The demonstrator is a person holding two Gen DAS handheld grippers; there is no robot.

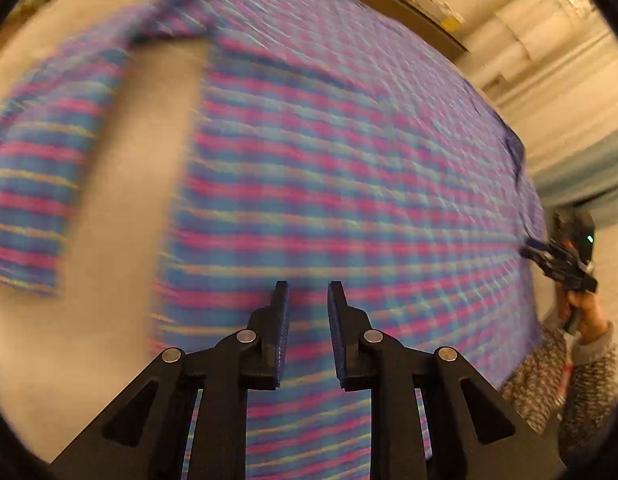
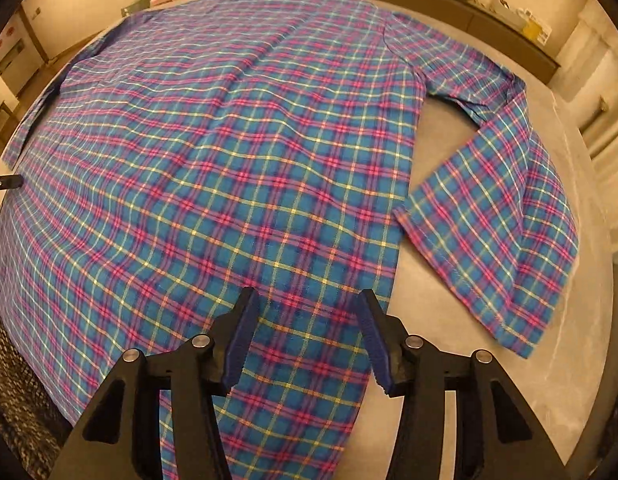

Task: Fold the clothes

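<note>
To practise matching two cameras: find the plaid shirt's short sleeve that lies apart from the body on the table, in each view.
Left wrist view: sleeve at left, blurred, beside a strip of bare table.
Right wrist view: sleeve at right, sharp.
Shared landmark: the shirt body filling the middle.

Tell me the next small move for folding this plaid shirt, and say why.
Probably lower the right gripper and close it on the plaid shirt hem beneath it. The shirt lies spread flat on the table, its sleeve out to the side, and both grippers are open over the hem, the left gripper too, gripping nothing yet.
</note>
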